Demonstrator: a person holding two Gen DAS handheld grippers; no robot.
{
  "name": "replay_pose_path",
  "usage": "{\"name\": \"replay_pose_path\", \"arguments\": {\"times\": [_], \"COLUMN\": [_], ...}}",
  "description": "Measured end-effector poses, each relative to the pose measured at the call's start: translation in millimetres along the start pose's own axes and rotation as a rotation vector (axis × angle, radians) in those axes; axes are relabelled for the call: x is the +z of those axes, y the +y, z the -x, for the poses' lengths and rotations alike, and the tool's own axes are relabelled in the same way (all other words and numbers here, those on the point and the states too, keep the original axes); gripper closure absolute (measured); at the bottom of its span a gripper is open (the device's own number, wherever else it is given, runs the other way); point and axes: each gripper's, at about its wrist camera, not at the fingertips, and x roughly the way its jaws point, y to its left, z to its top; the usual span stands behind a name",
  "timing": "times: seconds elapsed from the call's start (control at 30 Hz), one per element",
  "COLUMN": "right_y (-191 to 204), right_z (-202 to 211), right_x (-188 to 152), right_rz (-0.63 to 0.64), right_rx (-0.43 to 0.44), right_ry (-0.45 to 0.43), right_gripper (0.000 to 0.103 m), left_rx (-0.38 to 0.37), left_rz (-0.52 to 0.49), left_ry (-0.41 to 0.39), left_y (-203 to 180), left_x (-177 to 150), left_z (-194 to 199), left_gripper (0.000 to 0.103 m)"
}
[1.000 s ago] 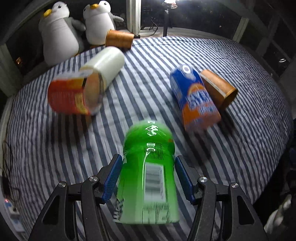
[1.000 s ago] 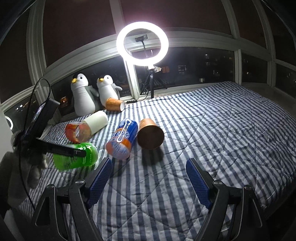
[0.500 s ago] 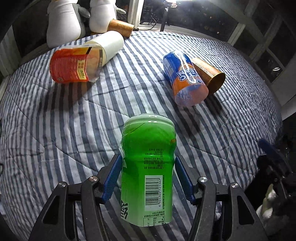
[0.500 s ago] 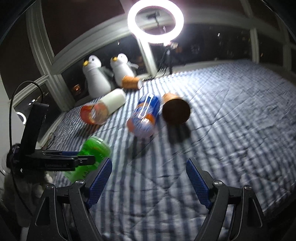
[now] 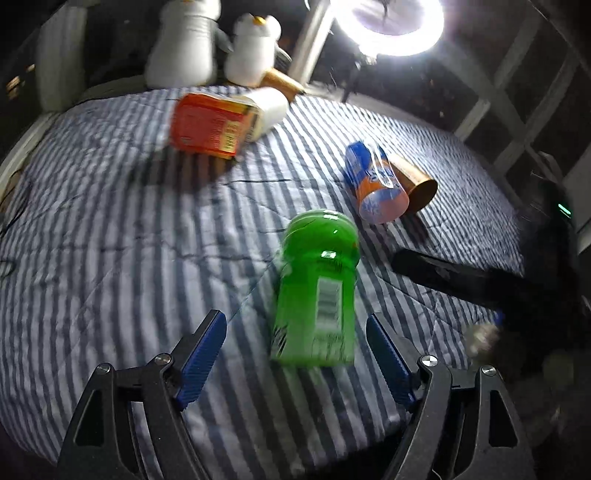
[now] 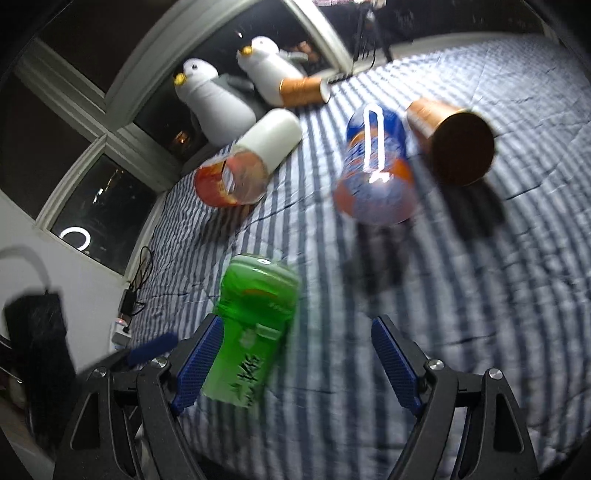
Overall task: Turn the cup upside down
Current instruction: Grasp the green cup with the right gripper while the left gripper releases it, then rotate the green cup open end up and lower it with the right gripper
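Note:
A green cup (image 5: 317,291) stands on the striped bedspread with its closed end up, in front of my left gripper (image 5: 297,354). That gripper is open, its blue pads apart from the cup on both sides. In the right wrist view the green cup (image 6: 255,325) sits at the lower left, close to the left pad of my right gripper (image 6: 295,362), which is open and empty. A blue and orange cup (image 5: 373,188) (image 6: 373,173), a copper cup (image 5: 417,184) (image 6: 454,144) and a red cup (image 5: 210,125) (image 6: 229,181) lie on their sides farther back.
A white cup (image 6: 273,138) lies against the red one. Another copper cup (image 6: 303,90) lies by two penguin plush toys (image 6: 214,103) at the window. A ring light (image 5: 397,26) glares at the far edge. The other gripper's dark body (image 5: 461,280) reaches in from the right.
My left gripper has opened and let go of the green cup, which now stands on the bed. My right gripper has moved in toward the green cup.

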Motion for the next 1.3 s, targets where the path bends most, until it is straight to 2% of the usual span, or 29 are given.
{"name": "replay_pose_path", "arguments": {"times": [0.27,0.57,0.93,1.07,1.3], "right_y": [9,18,20,24,38], "right_z": [-40,-68,-79,-82,-75], "right_x": [18,28,38,38,34], "right_rz": [-0.075,-0.084,-0.053,-0.034,0.054], "right_rx": [0.056,0.072,0.046,0.043,0.027], "right_ry": [0.133,0.205,0.217,0.225,0.173], "right_gripper": [0.024,0.024,0.024,0.037,0.037], "left_rx": [0.087,0.063,0.053,0.055,0.064], "left_rz": [0.043,0.106,0.122,0.117,0.116], "left_ry": [-0.064,-0.066,-0.083,-0.094,-0.112], "left_y": [19,32,30,28,28], "left_x": [-49,-74,-73,-72,-69], "left_z": [35,45,48,52,57], "left_gripper": [0.022,0.022,0.022,0.022,0.022]}}
